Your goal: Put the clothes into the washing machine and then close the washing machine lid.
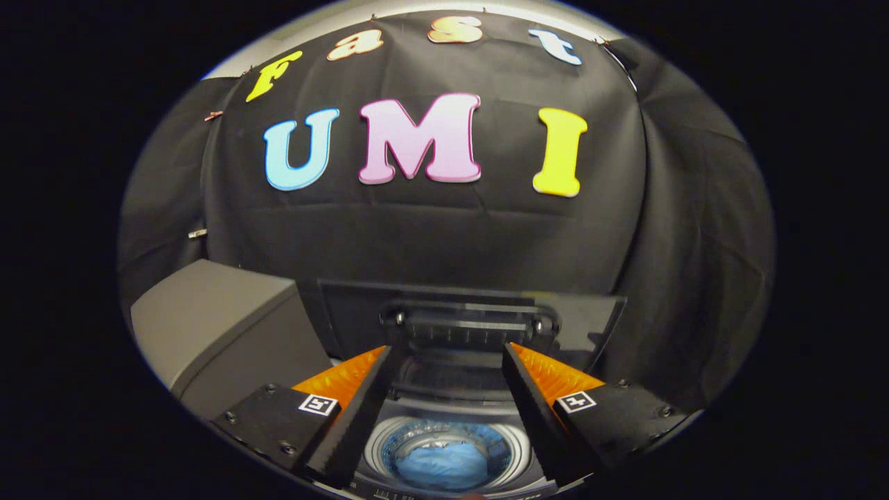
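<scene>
A small top-loading washing machine [389, 423] sits below and between my fingers, and its round drum holds a blue piece of clothing [444, 464]. Its dark see-through lid [576, 326] stands raised behind the drum, with a black handle bar [467, 325] along its top edge. My gripper [448, 357] hangs above the drum, open, with nothing between its orange-and-black fingers [347, 389]. The fingertips reach to just below the lid's handle bar without touching it.
A grey box-like block [222, 333] stands to the left of the washing machine, close to the left finger. The black cloth wall [444, 236] hangs right behind the raised lid.
</scene>
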A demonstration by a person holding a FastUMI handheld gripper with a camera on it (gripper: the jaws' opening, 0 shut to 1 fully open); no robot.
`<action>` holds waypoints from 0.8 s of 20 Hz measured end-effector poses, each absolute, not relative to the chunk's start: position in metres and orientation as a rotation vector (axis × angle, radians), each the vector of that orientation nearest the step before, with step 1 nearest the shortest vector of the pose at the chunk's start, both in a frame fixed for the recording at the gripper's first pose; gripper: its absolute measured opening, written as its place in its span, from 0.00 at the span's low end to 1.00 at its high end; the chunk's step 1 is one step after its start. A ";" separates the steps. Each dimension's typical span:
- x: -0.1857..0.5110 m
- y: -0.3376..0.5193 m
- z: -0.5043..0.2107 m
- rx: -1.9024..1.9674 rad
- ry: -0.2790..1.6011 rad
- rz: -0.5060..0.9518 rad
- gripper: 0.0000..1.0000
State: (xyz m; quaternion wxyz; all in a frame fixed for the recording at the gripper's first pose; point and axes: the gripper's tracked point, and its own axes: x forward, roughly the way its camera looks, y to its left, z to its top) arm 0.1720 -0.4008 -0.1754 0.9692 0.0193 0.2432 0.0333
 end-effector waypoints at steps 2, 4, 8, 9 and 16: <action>0.204 -0.398 -0.148 0.036 0.403 0.074 0.98; 0.235 -0.398 -0.132 0.020 0.344 0.072 0.98; 0.270 -0.402 -0.188 0.025 0.510 0.044 0.99; 0.267 -0.404 -0.214 0.029 0.603 0.041 0.99; 0.269 -0.405 -0.209 0.083 0.574 0.026 1.00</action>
